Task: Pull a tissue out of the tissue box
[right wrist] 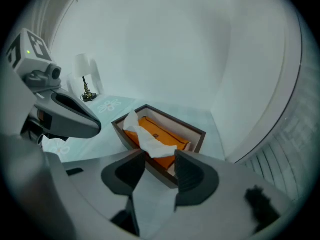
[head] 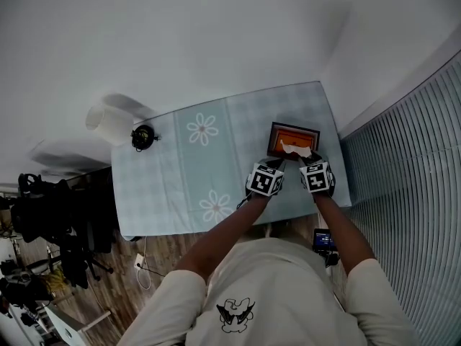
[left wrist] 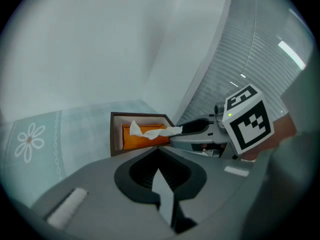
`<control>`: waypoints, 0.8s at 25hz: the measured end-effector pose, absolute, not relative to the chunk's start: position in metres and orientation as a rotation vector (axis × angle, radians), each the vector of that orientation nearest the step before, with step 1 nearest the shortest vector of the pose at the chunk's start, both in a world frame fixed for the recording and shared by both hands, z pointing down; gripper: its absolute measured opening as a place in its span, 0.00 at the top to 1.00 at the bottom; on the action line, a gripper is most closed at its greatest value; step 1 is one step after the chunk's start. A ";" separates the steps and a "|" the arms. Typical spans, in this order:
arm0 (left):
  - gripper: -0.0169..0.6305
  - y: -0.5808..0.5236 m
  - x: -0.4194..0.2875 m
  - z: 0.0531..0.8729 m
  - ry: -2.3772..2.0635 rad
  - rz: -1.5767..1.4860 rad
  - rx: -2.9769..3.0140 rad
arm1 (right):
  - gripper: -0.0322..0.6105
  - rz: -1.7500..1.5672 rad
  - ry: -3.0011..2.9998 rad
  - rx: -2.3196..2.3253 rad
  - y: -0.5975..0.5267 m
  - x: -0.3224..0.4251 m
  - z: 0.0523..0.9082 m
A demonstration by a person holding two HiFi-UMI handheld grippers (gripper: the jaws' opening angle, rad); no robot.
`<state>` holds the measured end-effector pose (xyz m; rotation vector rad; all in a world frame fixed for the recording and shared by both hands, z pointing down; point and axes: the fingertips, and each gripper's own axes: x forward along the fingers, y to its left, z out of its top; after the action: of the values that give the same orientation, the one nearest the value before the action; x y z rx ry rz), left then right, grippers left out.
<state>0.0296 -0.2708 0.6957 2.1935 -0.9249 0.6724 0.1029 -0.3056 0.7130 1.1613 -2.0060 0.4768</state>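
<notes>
The tissue [right wrist: 148, 137] rises from the brown tissue box [right wrist: 196, 130] at mid-frame in the right gripper view. Its loose end droops between the right gripper's [right wrist: 159, 160] fingers [right wrist: 131, 169], which stand apart around it. At lower centre of its own view, the left gripper [left wrist: 158, 153] is closed on nothing, just short of the box's near rim.

Table [head: 180, 179] under pale checked cloth with daisy prints. Dark wooden tissue box [head: 294, 125] sits by far right corner, orange pack inside. Small lamp [head: 142, 136] with white shade at far left edge, well apart from box.
</notes>
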 end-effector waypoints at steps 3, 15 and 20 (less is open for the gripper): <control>0.96 -0.271 0.026 0.695 -0.932 0.670 2.193 | 0.86 0.407 -2.011 1.180 -0.312 0.104 0.704; 0.96 -0.273 0.011 0.695 -0.971 0.669 2.186 | 0.93 0.440 -2.064 1.222 -0.307 0.097 0.687; 0.96 -0.269 0.007 0.689 -0.999 0.637 2.187 | 0.93 0.451 -2.116 1.256 -0.293 0.094 0.665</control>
<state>0.0074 -0.2690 0.6893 2.1874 -0.9987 0.6366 0.0941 -0.2925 0.6648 1.2560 -2.1164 0.4510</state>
